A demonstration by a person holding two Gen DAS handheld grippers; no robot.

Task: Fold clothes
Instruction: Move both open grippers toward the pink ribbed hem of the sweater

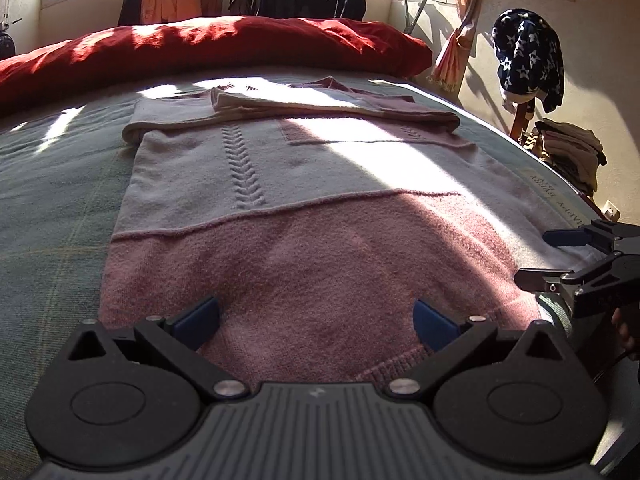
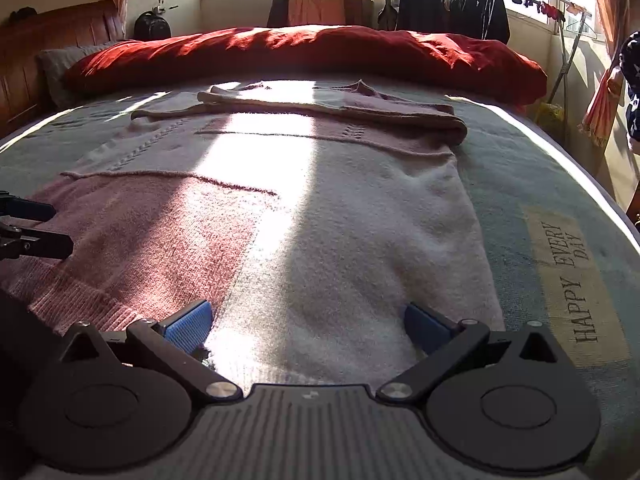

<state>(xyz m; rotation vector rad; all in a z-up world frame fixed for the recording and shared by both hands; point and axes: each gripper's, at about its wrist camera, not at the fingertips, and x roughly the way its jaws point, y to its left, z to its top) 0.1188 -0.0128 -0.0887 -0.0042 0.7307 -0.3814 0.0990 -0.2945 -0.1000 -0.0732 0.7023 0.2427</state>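
The left claw (image 1: 316,322) is spread wide, with nothing between its blue pads (image 1: 200,320). It sits low over the near hem of the sweater (image 1: 304,264), on the pink part. The right claw (image 2: 308,326) is spread wide too and holds nothing. It sits over the same hem, on the white part, just where pink meets white. The two claws are side by side, one near each bottom corner of the sweater.

Just past the claws, the sweater lies flat on the green bed cover (image 1: 52,200). Farther away from the claws, the sleeves (image 1: 320,110) are already folded across the chest, so the top looks done. What seems left is to fold the bottom up to meet the top.

To do this well, each claw should go down until one pad slips under the hem and the other stays on top. Grab only the sweater, not the bed cover under it. I think both claws should pinch at the same time and the same way in from the sides, so the hem stays straight. Then lift a little and carry the hem away, toward the sleeves, and lay it down softly. The knit looks thick and floppy, so a weak pinch could let it slide out.

Far beyond the sweater lies a red blanket (image 1: 224,40). Beside the right claw, words (image 2: 572,280) are printed on the cover.
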